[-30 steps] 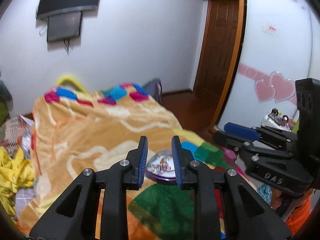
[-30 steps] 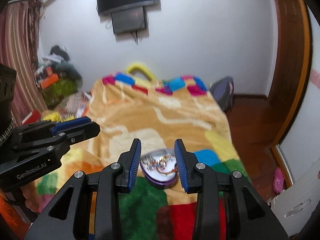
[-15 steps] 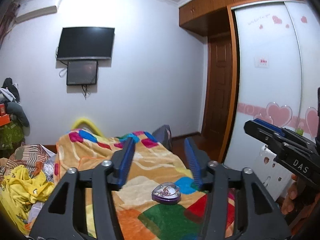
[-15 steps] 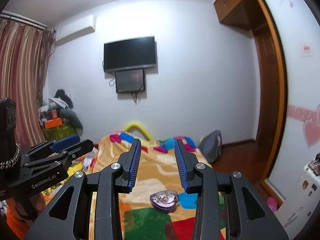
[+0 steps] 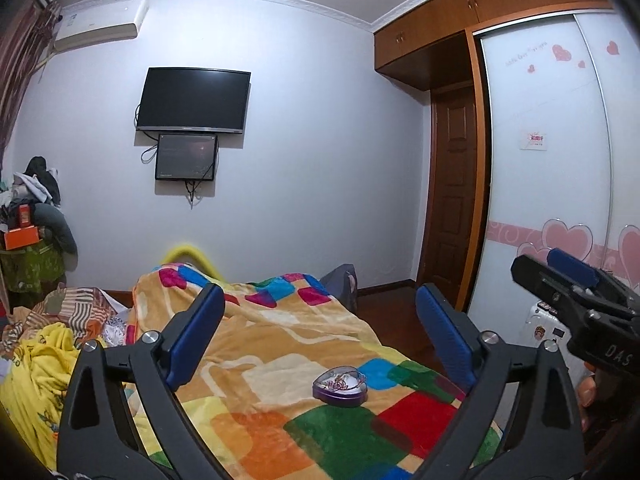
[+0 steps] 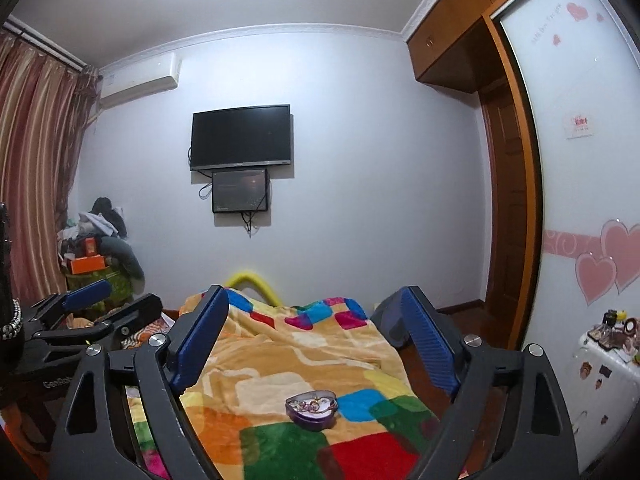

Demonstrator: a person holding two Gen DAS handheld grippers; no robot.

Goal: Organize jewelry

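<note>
left gripper [image 5: 318, 320] spread wide | right gripper [image 6: 316, 316] spread — "DAS" | heart box [image 5: 340, 386] on blanket [image 5: 280, 344]

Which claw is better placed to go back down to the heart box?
Probably right: the purple heart-shaped jewelry box sits centred in the open right claw; in the left claw view it lies right of centre.

white walls | wall TV [image 5: 194, 100] | wooden door [image 5: 456, 196] | striped curtain [image 6: 36, 160] | patchwork-blanket bed [image 5: 280, 344]
</note>
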